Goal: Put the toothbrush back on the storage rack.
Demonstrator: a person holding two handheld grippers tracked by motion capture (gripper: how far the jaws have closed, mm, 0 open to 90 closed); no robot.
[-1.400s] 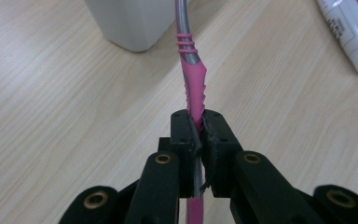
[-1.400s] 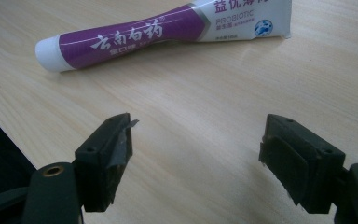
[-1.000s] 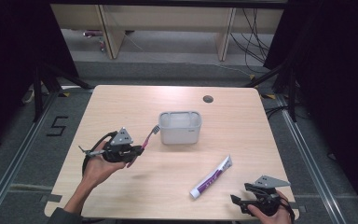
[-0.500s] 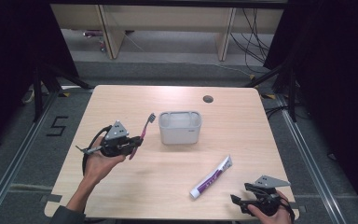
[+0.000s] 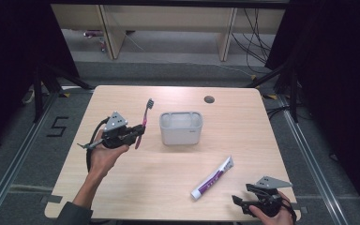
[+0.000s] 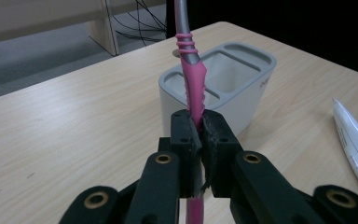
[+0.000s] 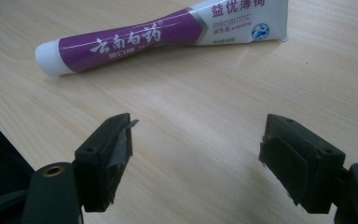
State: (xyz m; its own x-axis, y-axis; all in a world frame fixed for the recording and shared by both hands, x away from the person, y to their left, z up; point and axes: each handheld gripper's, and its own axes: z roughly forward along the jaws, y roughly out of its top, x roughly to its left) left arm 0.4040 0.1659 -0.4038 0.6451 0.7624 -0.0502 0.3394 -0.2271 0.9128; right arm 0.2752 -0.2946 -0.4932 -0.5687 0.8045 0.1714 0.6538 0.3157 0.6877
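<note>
1. The left gripper is pinching a pink toothbrush by its handle, jaws pressed together on it, at about 9 o'clock from the grey holder.
2. In the high view the toothbrush is standing nearly upright above the table, its dark bristle head pointing toward 12 o'clock.
3. The holder is sitting just beside the gripper, apart from the brush; lettering on its side is showing in the left gripper view but is too small to read.
4. The right gripper is resting with its jaws spread wide and nothing between them, near the table's 5 o'clock corner.
5. A toothpaste tube is lying flat toward 12 o'clock of those jaws, purple and white, bearing Chinese characters and the word "PROBIOTIC".
</note>
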